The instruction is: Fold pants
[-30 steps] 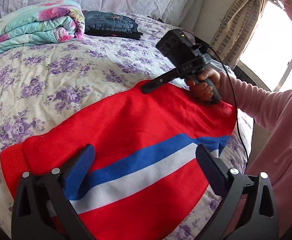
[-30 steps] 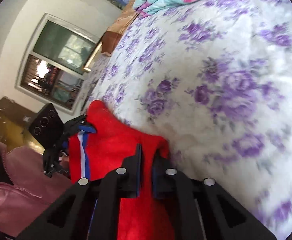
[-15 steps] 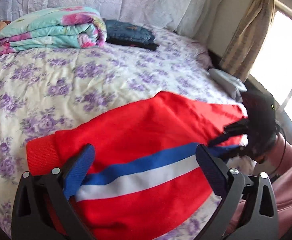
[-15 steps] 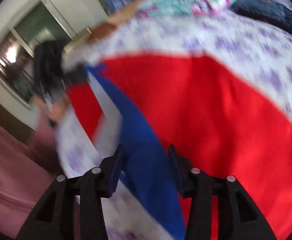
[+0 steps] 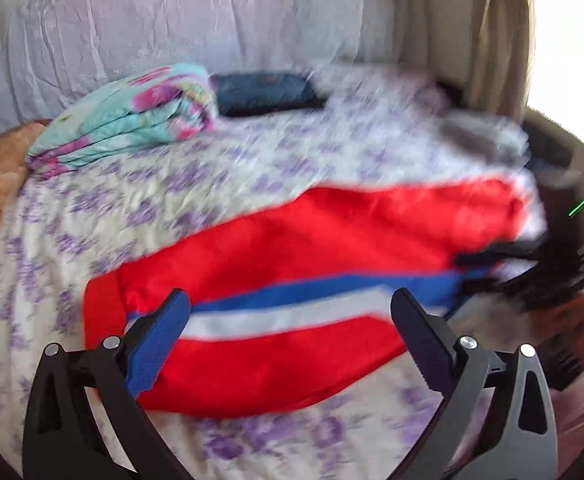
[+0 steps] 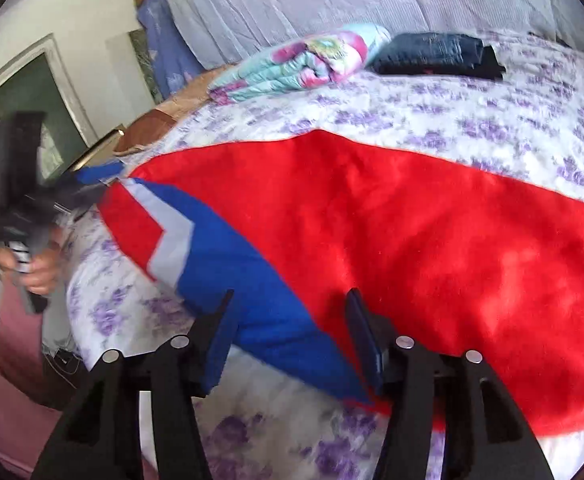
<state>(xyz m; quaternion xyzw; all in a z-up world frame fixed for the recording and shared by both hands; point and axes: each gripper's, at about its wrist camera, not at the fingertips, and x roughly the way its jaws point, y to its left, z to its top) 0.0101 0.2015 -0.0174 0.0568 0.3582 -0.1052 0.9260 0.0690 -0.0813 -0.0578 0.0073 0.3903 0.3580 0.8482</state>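
On bedspread [image 6: 492, 120], red pants [image 6: 412, 240] lie under my grippers: left gripper [image 5: 292, 332] spread wide, right gripper [image 6: 292, 320] jaws opening, blue stripe between, unpinched.

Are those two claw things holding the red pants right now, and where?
Nothing is held. The left gripper hangs open over the pants; the right gripper has its jaws opening, blue stripe edge between them, unpinched.
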